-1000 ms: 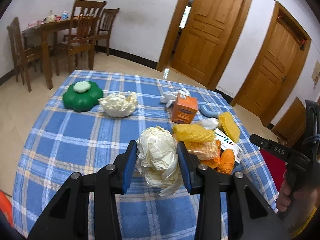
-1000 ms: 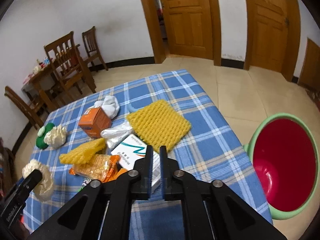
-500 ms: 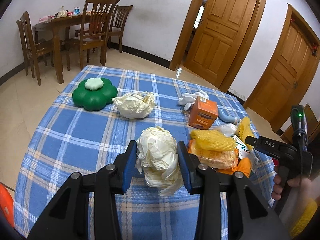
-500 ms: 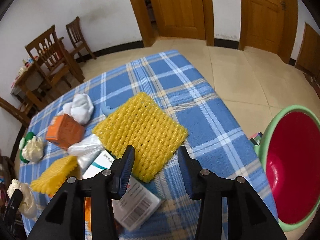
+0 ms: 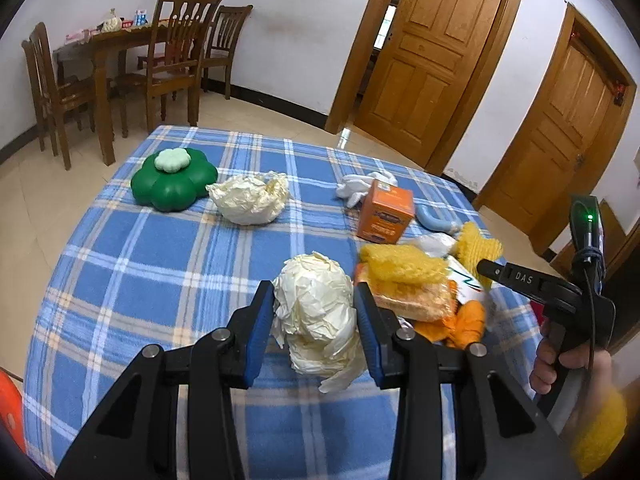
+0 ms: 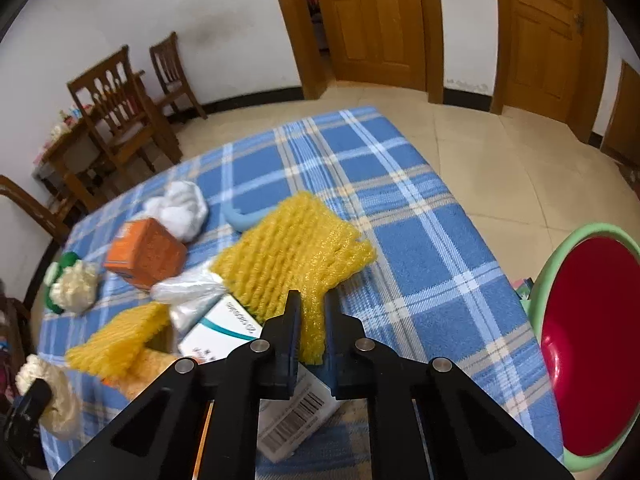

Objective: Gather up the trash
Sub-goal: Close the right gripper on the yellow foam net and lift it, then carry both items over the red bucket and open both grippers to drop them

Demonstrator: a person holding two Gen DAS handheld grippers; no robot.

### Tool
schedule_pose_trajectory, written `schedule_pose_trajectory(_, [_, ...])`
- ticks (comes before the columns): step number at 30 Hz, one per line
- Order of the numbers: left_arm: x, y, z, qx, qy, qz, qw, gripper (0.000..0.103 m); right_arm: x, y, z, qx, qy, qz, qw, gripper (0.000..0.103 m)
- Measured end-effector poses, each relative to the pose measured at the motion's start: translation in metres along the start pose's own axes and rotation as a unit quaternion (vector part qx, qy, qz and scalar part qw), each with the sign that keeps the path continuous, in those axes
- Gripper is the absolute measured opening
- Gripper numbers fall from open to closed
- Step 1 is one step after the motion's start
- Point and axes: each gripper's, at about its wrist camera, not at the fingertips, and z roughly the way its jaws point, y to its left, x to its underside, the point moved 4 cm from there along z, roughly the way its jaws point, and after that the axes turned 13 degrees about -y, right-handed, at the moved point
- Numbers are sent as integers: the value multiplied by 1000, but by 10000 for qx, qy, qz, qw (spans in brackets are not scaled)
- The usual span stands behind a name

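Fingers of the right gripper [image 6: 311,326] have just closed on the yellow foam net [image 6: 296,252]; the left gripper [image 5: 314,316] clamps a crumpled paper ball [image 5: 316,312]. Nothing lies in the red bin [image 6: 592,320]; the counter [image 5: 160,264] holds plenty more.

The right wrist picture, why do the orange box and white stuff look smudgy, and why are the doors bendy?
Right wrist view: the orange box and white cloth on the left are smeared by motion blur, while the yellow foam net is sharper. Both views: the fisheye lens bows the door frames and darkens the corners. Left wrist view: sharp, with the crumpled paper ball crisp.
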Motion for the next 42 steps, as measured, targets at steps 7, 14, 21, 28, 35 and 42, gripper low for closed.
schedule_pose_trajectory(7, [-1,-13,-18,189,-43,52,9998,41,-14,2,-54,-262,-680,10,9973,10])
schedule_pose_trajectory(14, [0,-35,-32,404,-8,105,9991,41,-14,-6,-103,-355,-997,92,9943,10])
schedule_pose_trajectory(21, [-1,-69,-45,743,33,291,9968,41,-7,-36,-145,-202,-1219,317,9918,10])
schedule_pose_trajectory(28, [2,-118,-49,1210,232,523,9910,41,5,-84,-173,148,-1348,656,9886,10])
schedule_pose_trajectory(35, [10,-178,-36,1541,391,907,9831,41,13,-140,-181,562,-1340,1024,9841,10])
schedule_pose_trajectory(42, [27,-238,-14,1956,607,1212,9713,41,30,-194,-166,903,-1100,1309,9811,10])
